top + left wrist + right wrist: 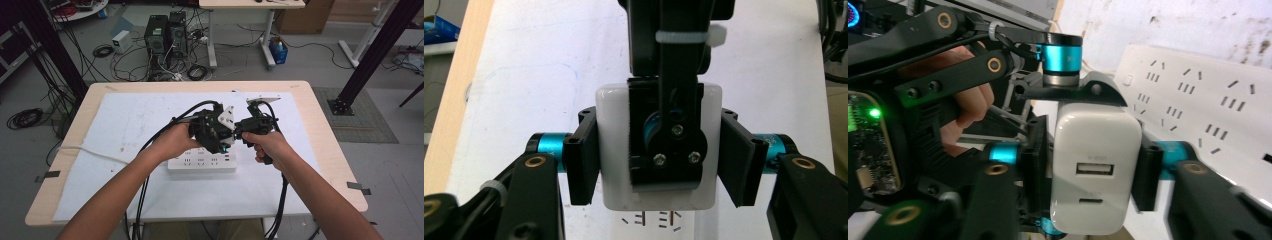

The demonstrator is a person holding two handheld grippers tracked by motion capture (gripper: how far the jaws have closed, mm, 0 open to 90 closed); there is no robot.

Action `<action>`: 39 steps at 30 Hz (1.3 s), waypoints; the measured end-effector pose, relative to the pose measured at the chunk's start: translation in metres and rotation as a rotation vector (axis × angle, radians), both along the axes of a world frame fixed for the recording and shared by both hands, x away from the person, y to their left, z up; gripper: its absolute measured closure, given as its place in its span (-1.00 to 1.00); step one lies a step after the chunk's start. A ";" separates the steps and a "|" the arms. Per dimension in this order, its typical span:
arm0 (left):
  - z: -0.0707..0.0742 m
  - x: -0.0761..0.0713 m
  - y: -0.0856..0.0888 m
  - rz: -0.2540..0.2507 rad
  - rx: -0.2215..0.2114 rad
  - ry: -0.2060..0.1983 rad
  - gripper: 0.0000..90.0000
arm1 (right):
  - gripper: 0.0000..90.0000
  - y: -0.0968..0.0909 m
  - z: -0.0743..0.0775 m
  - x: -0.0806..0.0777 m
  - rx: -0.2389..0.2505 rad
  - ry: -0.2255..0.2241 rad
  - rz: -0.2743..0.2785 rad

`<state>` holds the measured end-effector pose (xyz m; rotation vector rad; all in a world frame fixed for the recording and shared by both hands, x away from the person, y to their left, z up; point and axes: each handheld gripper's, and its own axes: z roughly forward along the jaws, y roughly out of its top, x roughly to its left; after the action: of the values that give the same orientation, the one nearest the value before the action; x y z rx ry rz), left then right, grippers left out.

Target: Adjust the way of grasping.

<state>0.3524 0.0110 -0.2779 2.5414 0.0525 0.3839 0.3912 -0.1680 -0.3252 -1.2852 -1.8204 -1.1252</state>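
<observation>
I have the white charger (pixel 1096 172) clamped by both grippers' fingers (pixel 583 162) (rigid, light, glossy, likely slippery), best gripped on its flat sides above the power strip (pixel 202 163).

White charger (pixel 1095 170): smooth plastic, slight gloss, metal-lined USB port. Power strip (pixel 201 163): white plastic, smooth, satin. Left gripper (pixel 659 160) and right gripper (pixel 1088 172): matt black plastic links, anodised teal metal sleeves, brass-toned bushings, bright metal screws. Jaw pads: dull black, faintly textured. Table (pixel 325 135): pale wood-look edge, matt. Sheet (pixel 125 125) on top: white, paper-like, scuffed and marked.
</observation>
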 end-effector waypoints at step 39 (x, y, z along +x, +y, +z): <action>0.009 0.024 0.177 0.411 0.187 0.307 -0.54 | 0.38 -0.081 0.045 0.002 -0.624 -0.425 0.099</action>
<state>0.3760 0.1879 -0.2689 2.7475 0.6920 0.1524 0.3930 -0.2487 -0.2805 -1.3244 -2.6676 -0.8430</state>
